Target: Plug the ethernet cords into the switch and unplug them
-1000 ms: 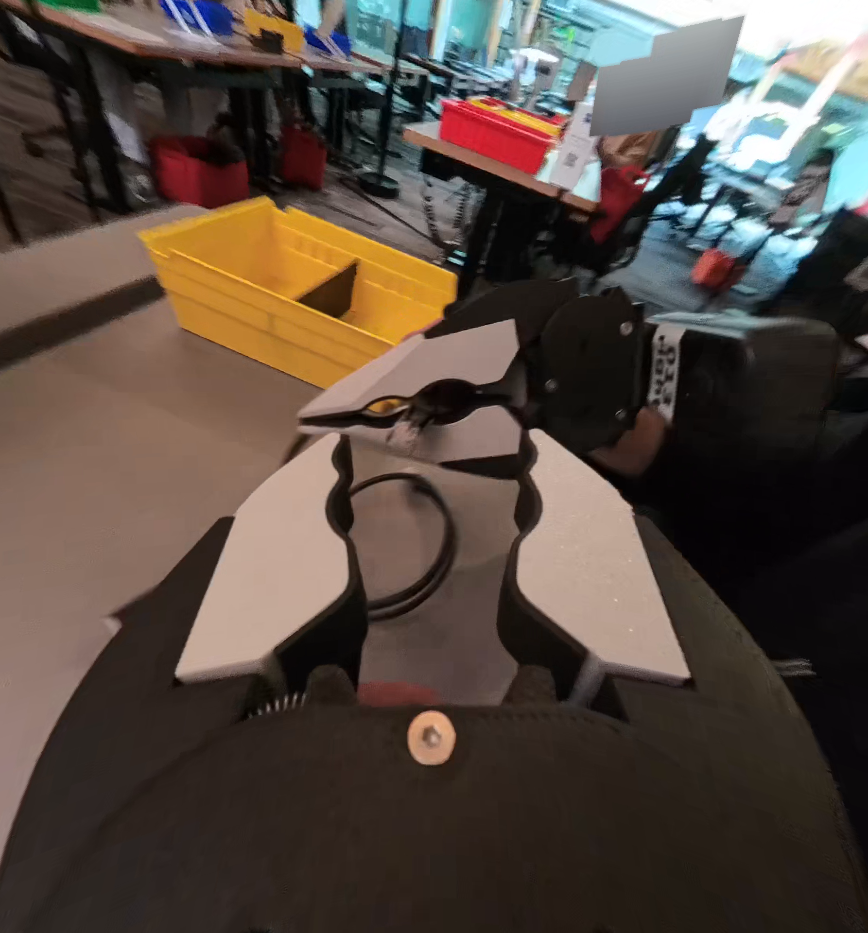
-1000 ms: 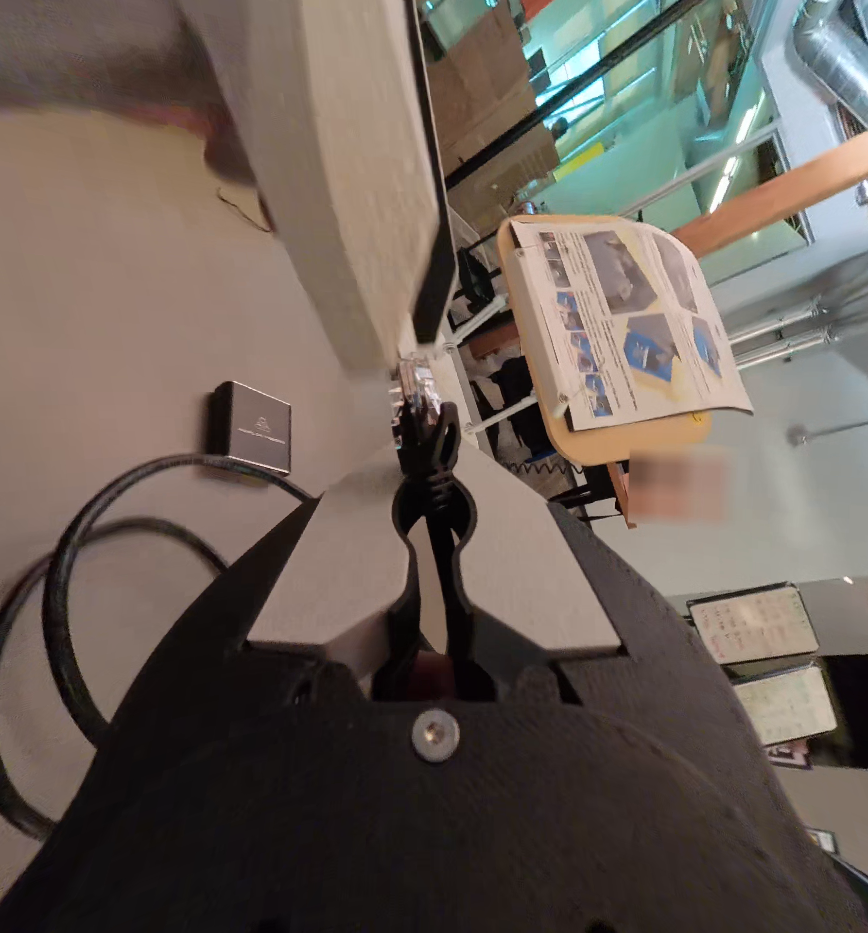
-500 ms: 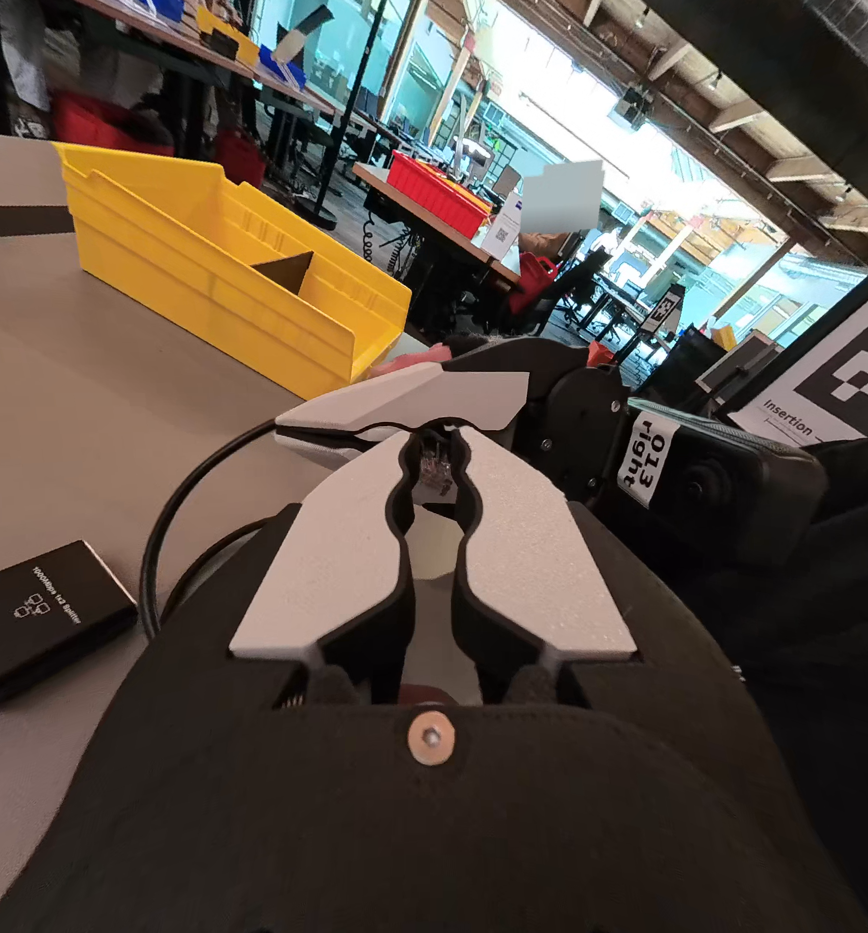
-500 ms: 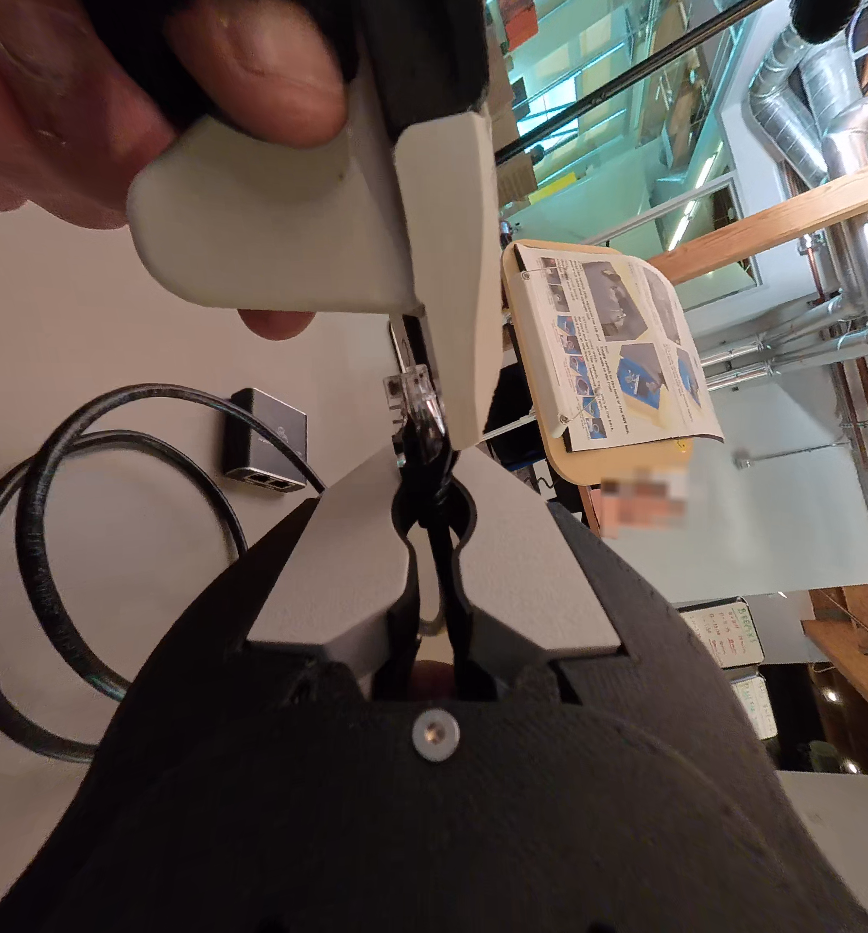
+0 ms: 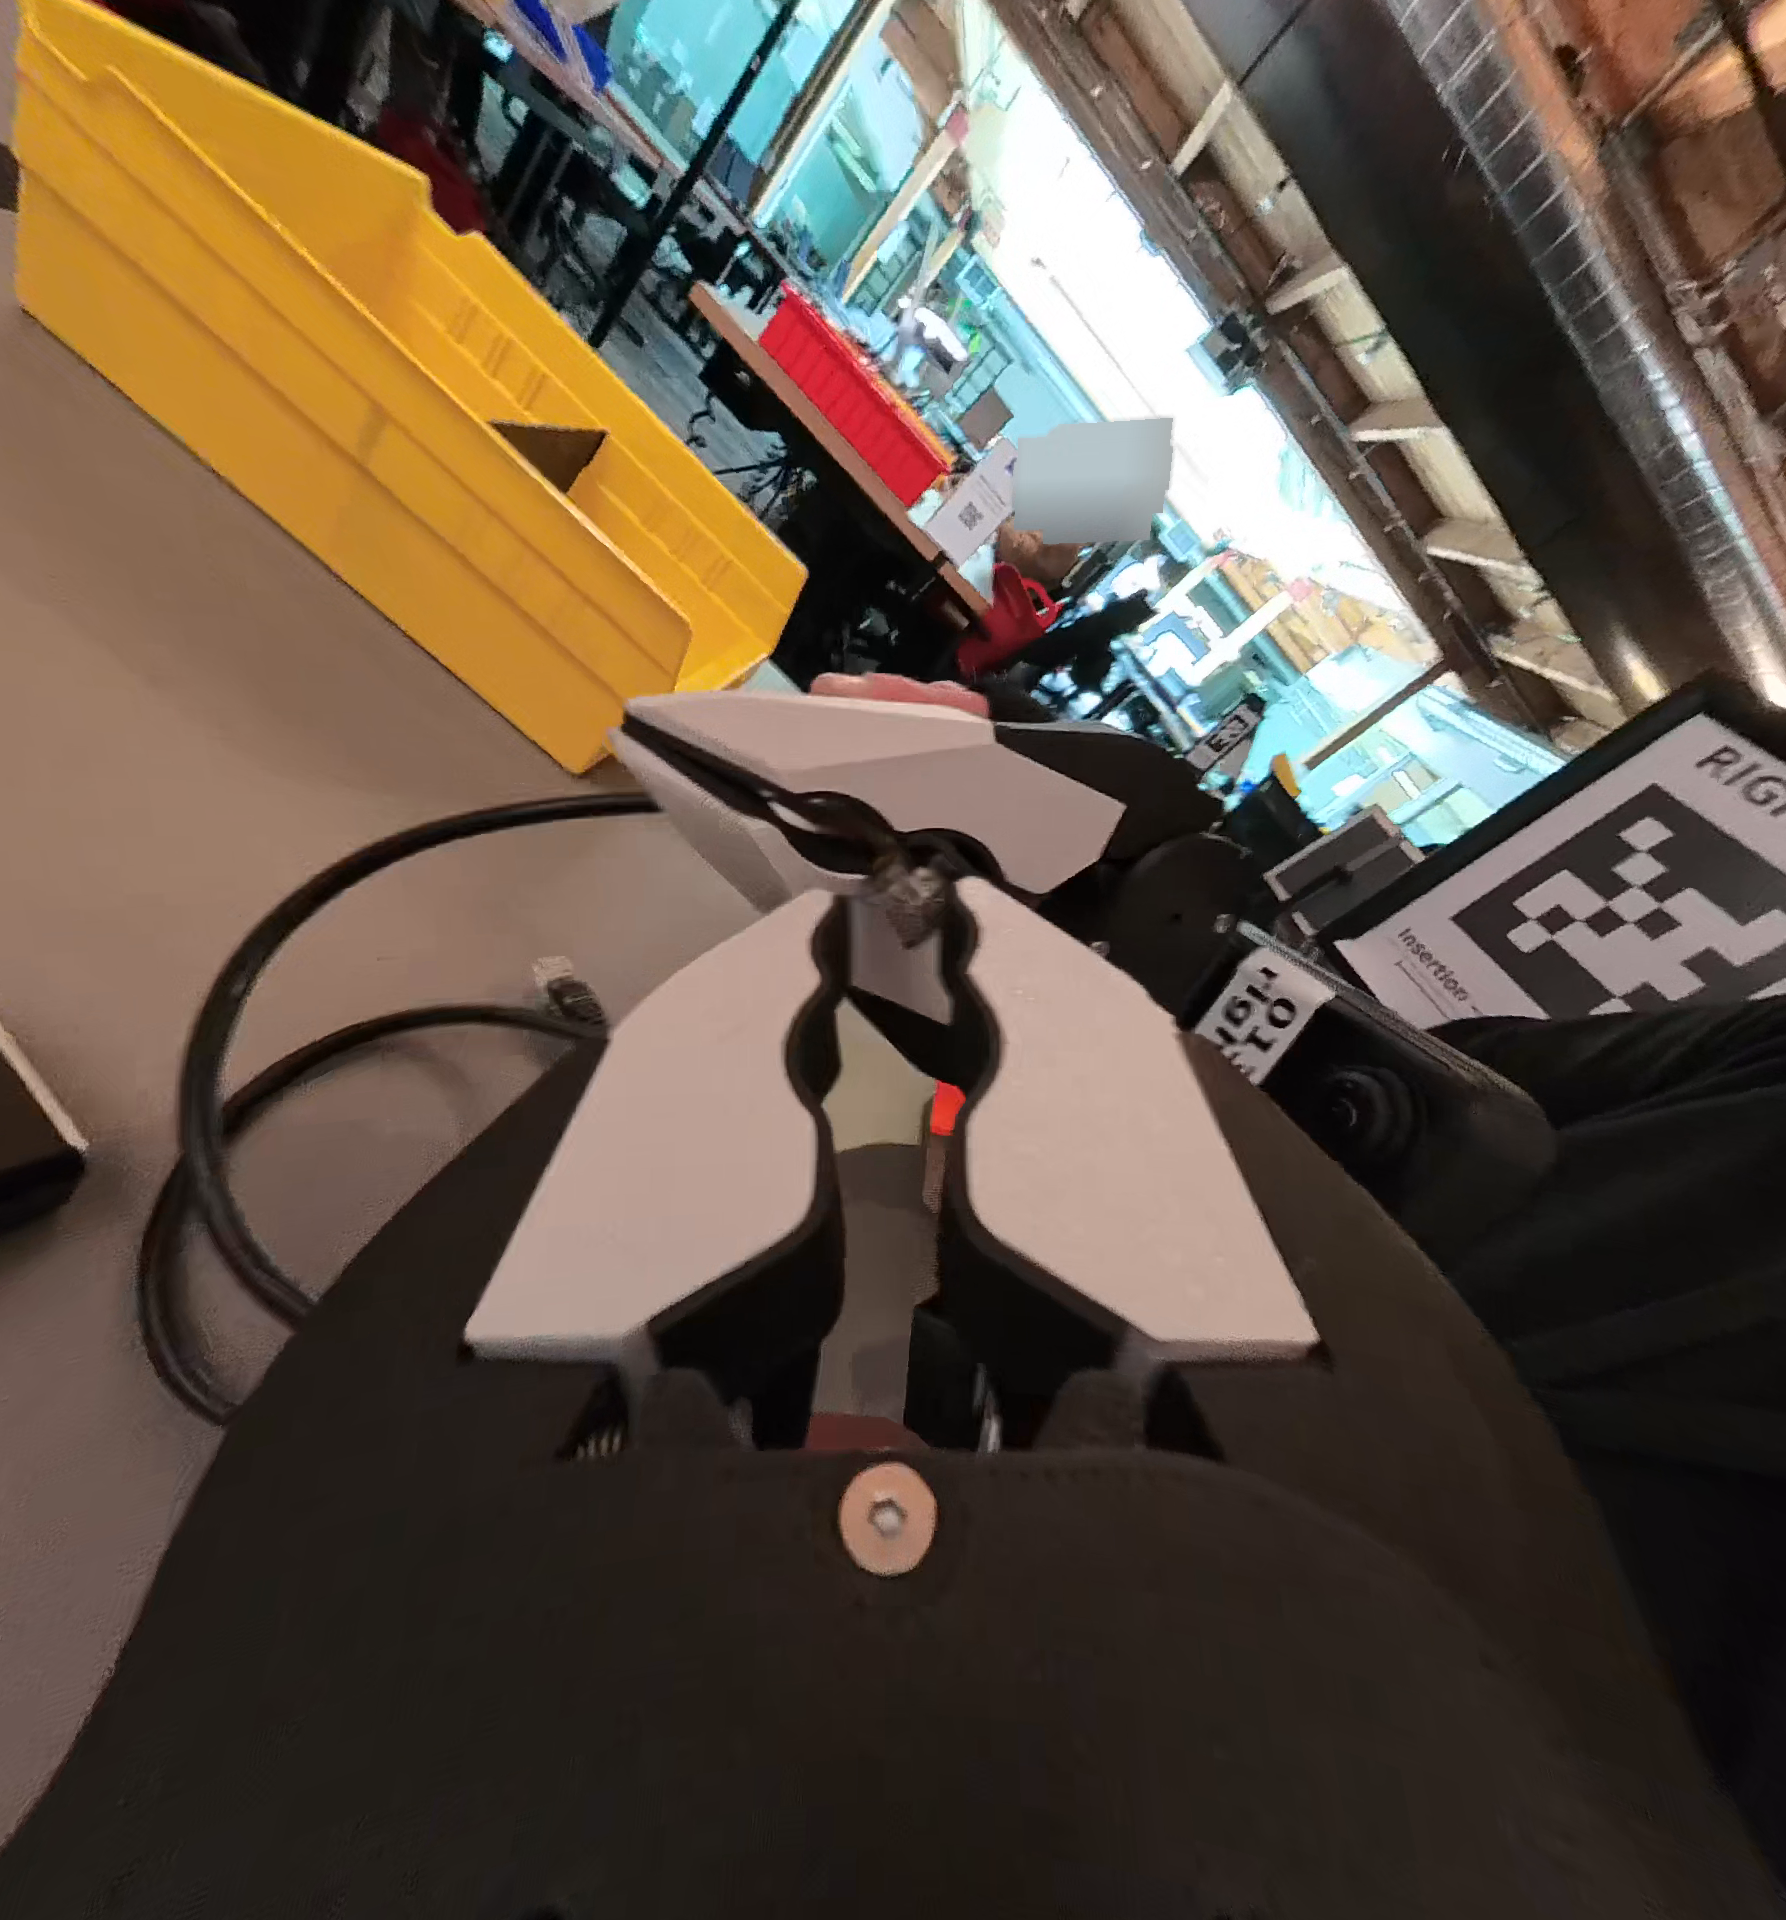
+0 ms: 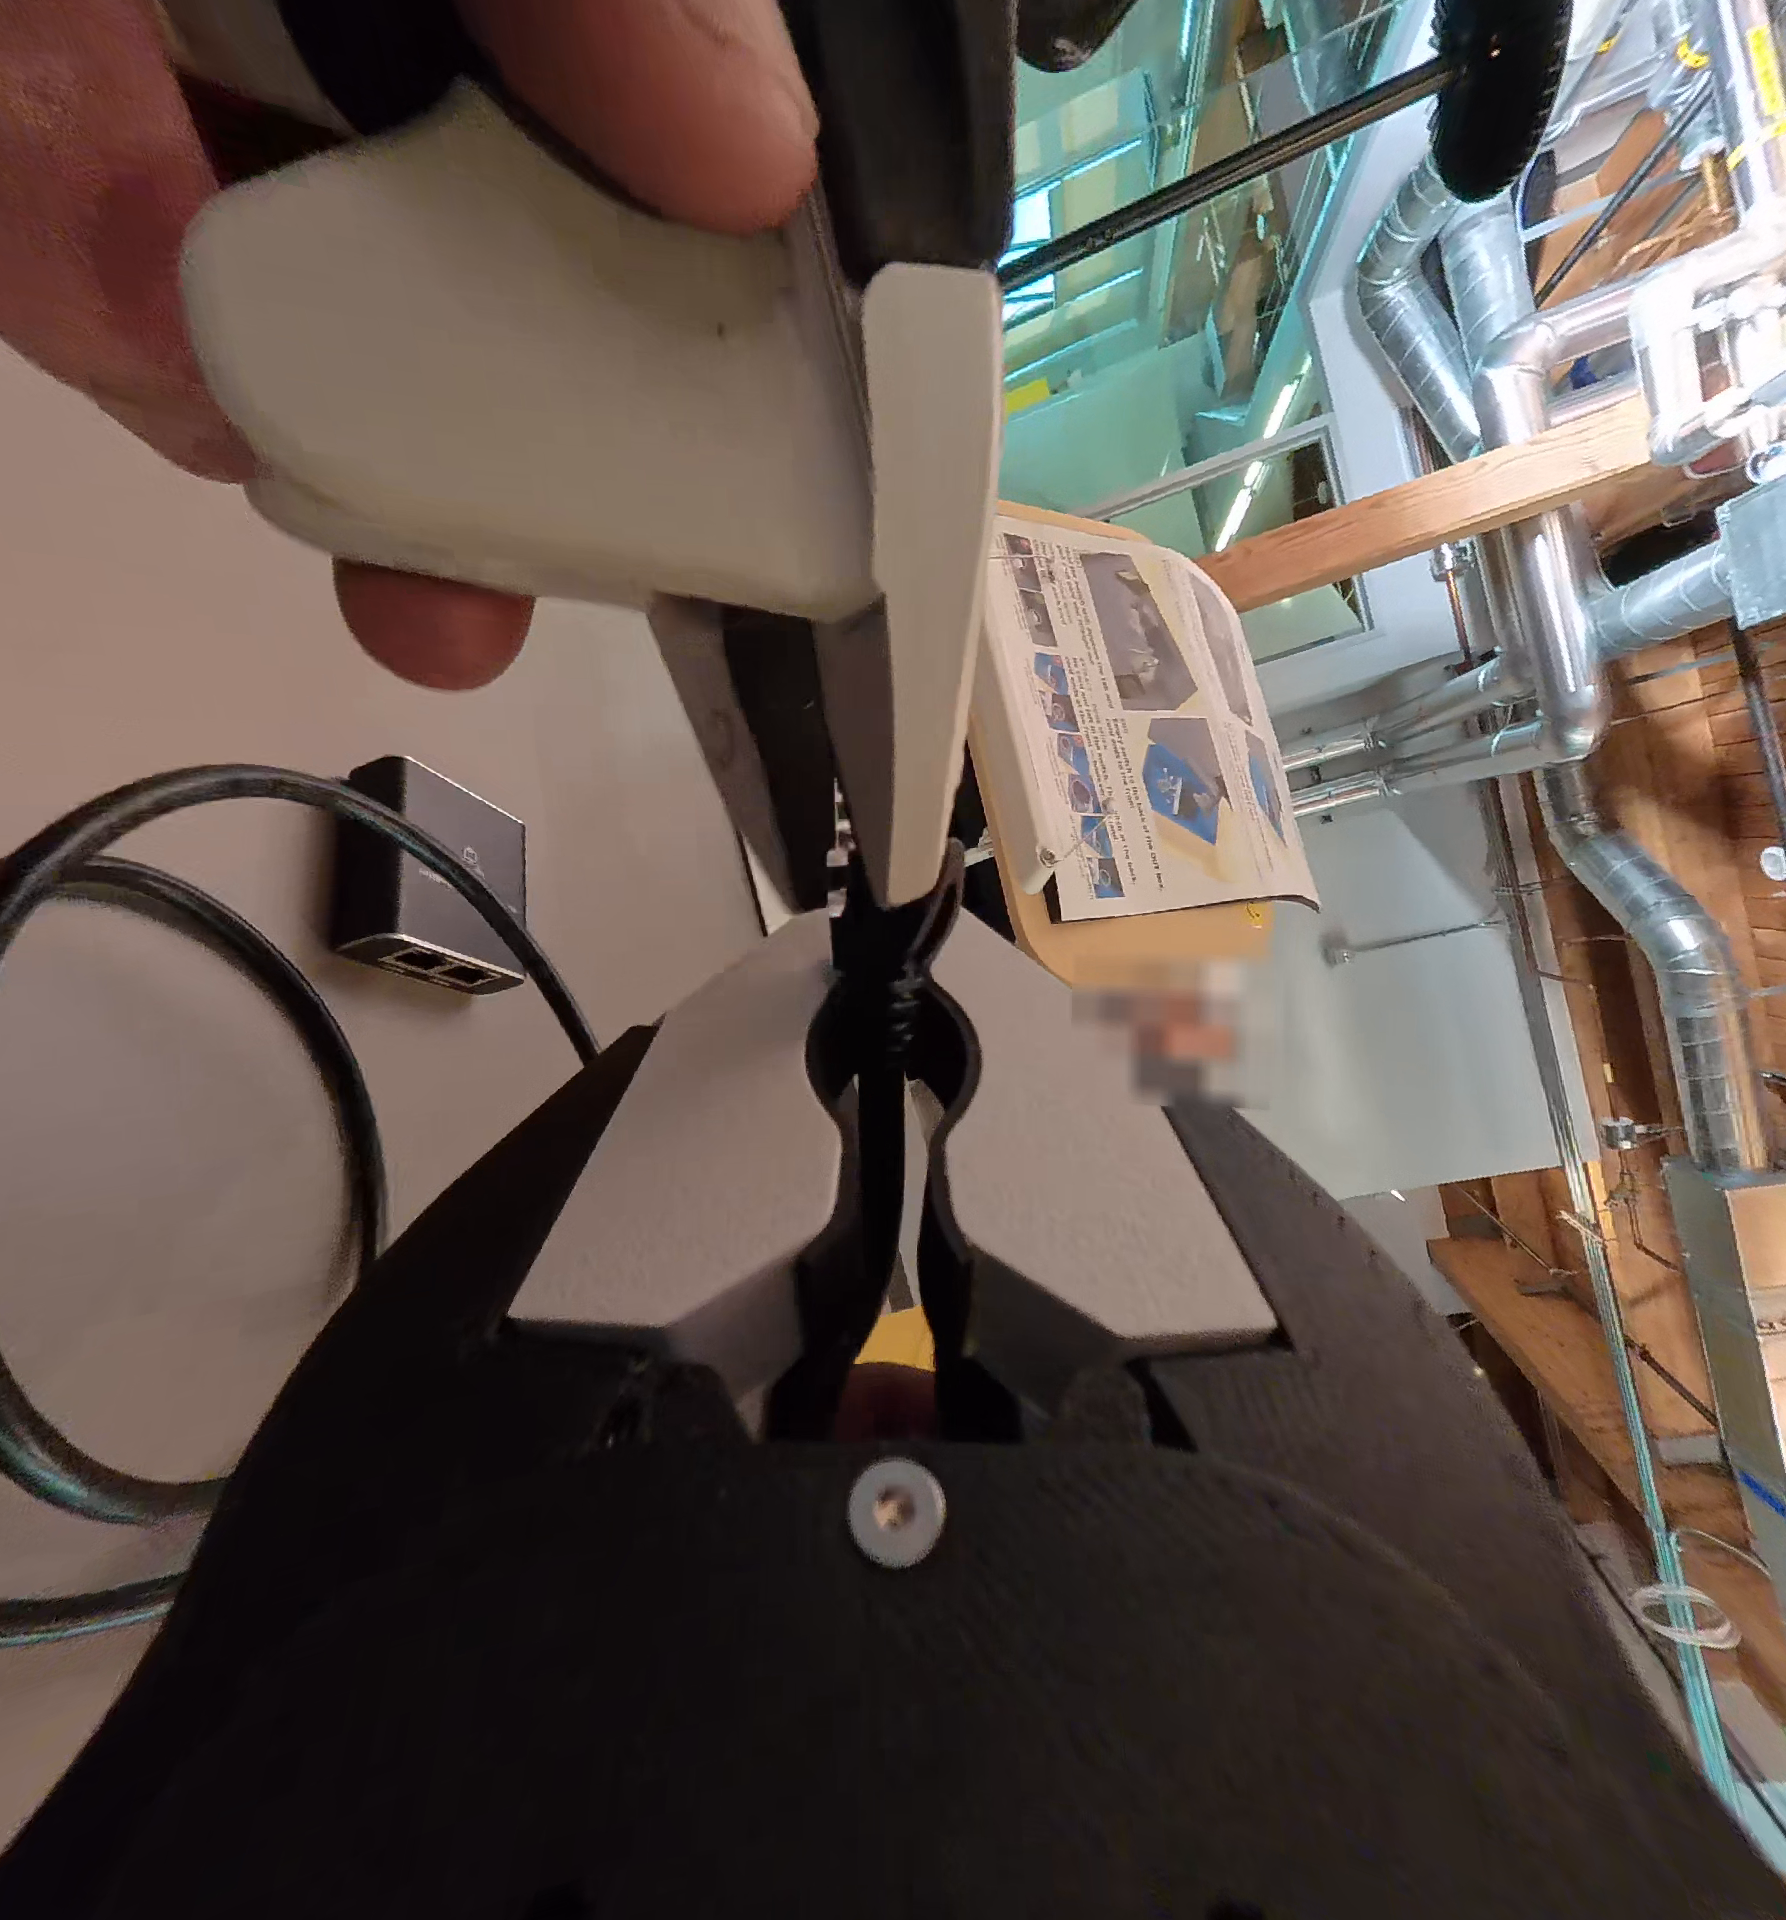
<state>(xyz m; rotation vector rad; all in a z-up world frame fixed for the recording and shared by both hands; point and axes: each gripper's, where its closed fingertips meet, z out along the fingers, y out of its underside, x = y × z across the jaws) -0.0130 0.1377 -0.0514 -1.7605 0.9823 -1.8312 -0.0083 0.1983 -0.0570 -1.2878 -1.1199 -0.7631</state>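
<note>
Early in the task, with nothing plugged in yet. At middle left of the right wrist view, a small dark ethernet switch (image 6: 430, 883) flat on the pale surface (image 6: 141, 1143), both visible ports empty. Around it, loose black loops of ethernet cord (image 6: 193, 774). Left of centre in the left wrist view, a second plug (image 5: 560, 982) lying free on the surface, connected to nothing. At upper left there, a yellow bin (image 5: 349, 416).

Mid-frame in both views, a hand-over in the air, well apart from the switch. Right gripper (image 6: 894, 992): jaws clamped on the cord's ribbed black boot, just behind its end. Left gripper (image 5: 897, 920): jaws closed on the clear plug (image 5: 910, 896), tip to tip with the right gripper. At upper left of the right wrist view, a person's hand (image 6: 89, 156) around the left gripper's pale body.

Left to do, judging from this: carry the plug to a port, seat it, do the same with the other plug, then pull both out.

One second ago, left jaws spread wide, short of the plug. Half a second ago, only a narrow gap around it. Now shut on it, hiding most of it from the right wrist view. Right grip on the boot unchanged.
</note>
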